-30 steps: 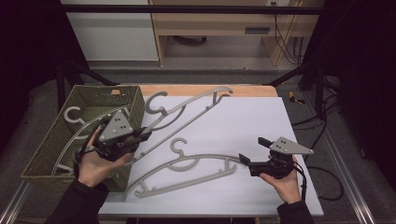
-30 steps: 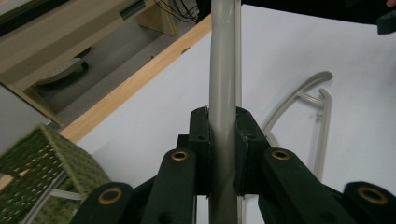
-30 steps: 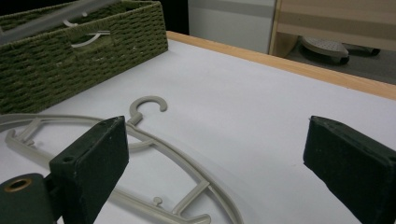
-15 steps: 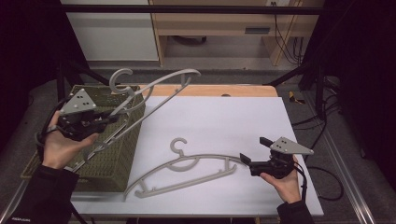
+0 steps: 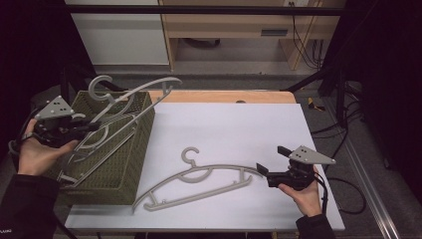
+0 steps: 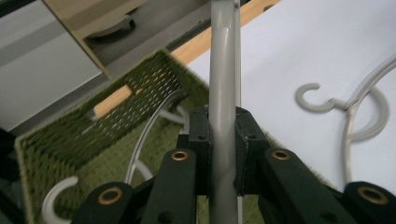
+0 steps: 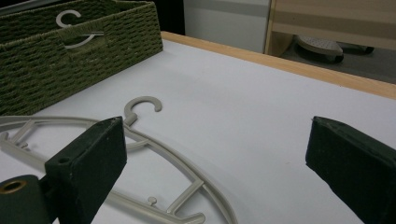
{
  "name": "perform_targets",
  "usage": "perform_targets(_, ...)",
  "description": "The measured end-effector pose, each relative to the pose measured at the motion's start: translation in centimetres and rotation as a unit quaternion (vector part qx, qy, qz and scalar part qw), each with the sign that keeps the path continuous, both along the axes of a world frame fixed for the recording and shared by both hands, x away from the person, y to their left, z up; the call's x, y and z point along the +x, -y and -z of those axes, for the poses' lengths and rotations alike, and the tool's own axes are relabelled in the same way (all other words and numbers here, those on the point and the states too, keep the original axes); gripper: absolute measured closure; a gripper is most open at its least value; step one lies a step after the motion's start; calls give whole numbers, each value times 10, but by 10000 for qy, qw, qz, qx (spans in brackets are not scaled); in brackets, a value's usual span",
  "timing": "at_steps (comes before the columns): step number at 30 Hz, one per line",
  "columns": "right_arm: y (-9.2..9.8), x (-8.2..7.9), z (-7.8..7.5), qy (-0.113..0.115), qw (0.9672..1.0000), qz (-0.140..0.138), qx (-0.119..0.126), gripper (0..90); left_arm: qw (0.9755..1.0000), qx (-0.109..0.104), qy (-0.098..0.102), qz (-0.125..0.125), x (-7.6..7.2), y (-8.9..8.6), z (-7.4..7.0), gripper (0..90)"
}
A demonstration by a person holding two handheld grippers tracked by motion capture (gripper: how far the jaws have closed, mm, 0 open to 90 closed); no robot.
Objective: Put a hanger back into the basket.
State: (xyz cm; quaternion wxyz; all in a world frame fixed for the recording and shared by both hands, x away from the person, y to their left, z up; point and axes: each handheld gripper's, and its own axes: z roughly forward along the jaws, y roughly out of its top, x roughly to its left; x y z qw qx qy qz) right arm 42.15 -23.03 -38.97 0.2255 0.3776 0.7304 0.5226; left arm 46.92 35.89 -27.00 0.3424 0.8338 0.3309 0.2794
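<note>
Fingers (image 6: pixel 198 140) of the left gripper (image 5: pixel 89 126) clamp a grey plastic hanger (image 5: pixel 130 94), its long axis slanting above the green woven basket (image 5: pixel 134 149)

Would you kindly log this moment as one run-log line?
left gripper: shut on held hanger, over basket | right gripper: open, beside table hanger

left gripper (image 5: pixel 82 127): raised, fingers clamped | right gripper (image 5: pixel 271 164): low, level, fingers wide apart
</note>
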Motion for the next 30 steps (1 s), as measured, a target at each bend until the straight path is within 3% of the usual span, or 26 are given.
perform_targets(7,1,1,1,-14,10000,5,-32,55,9993,-209,-96,-301,3,-33,14,799)
perform_targets(16,2,2,1,-20,10000,19,-50,54,9973,-315,-261,-605,3,-65,30,799)
perform_targets(30,1,3,2,-47,10000,16,-78,53,9942,-258,-445,-942,1,-84,46,799)
